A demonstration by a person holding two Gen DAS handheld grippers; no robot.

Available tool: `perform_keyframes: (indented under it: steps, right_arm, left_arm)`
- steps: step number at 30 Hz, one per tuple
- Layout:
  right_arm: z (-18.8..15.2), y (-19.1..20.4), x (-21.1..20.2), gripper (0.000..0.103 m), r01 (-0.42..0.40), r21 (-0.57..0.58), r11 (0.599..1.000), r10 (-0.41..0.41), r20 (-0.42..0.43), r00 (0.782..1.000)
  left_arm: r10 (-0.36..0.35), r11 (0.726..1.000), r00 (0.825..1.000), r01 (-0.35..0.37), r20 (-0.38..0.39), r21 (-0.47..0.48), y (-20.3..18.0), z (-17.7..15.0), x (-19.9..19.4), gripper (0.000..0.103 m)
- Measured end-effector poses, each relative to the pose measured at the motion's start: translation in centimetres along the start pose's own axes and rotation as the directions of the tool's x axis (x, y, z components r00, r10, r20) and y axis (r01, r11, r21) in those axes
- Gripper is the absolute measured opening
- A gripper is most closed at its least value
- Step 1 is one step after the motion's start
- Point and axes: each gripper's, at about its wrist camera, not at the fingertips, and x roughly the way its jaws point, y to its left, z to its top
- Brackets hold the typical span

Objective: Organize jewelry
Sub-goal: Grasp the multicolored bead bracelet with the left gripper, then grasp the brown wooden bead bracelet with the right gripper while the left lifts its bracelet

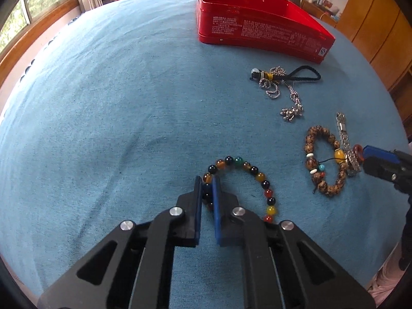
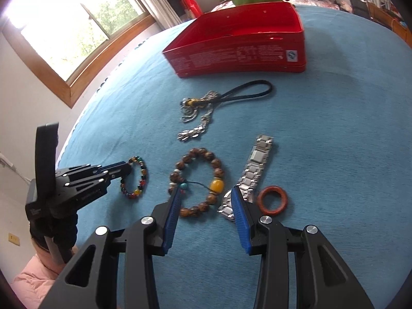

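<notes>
The left hand-held gripper (image 1: pixel 208 181) is clamped on the near-left arc of the multicoloured bead bracelet (image 1: pixel 247 180), whose loop lies flat on the blue bed cover (image 1: pixel 103 128); the right hand-held gripper (image 2: pixel 204 198) stands with its jaws wide apart, low over the brown bead bracelet (image 2: pixel 198 180) and the near end of the steel watch band (image 2: pixel 253 170). The band's long axis runs away from the right gripper toward the open red tin (image 2: pixel 239 51); an orange-brown ring (image 2: pixel 272 200) lies just beside it, and a silver chain (image 2: pixel 198 123) tangled with a black cord loop (image 2: pixel 247 90) lies between bracelets and tin.
</notes>
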Motion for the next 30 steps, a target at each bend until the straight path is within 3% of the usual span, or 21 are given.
perform_keyframes:
  steps: [11, 18, 25, 29, 30]
  right_arm:
    - [1.6, 3.4, 3.5, 0.034, -0.010, -0.044, 0.999, 0.007, -0.068, 0.998]
    - [2.1, 4.3, 6.2, 0.034, 0.042, -0.060, 0.997, -0.050, -0.125, 0.991]
    - [2.8, 5.0, 7.5, 0.034, 0.086, -0.088, 0.992, -0.096, -0.109, 0.989]
    - [2.7, 5.6, 7.9, 0.015, 0.160, -0.119, 0.980, -0.167, -0.053, 0.985]
    - [2.6, 5.5, 7.8, 0.015, 0.167, -0.111, 0.980, -0.172, -0.040, 0.984]
  left_arm:
    - [-0.098, 0.995, 0.993, 0.099, 0.062, -0.013, 1.2, 0.5, -2.4, 0.006]
    - [-0.130, 0.991, 0.991, 0.131, 0.038, -0.020, 1.9, 0.0, -1.6, 0.006]
    - [-0.170, 0.985, 0.985, 0.170, 0.014, -0.033, 2.5, 0.3, 0.0, 0.006]
    - [-0.182, 0.982, 0.983, 0.183, 0.020, -0.036, 2.7, 0.4, 0.2, 0.006]
    - [-0.187, 0.982, 0.982, 0.188, 0.021, -0.037, 2.7, 0.4, 0.2, 0.006]
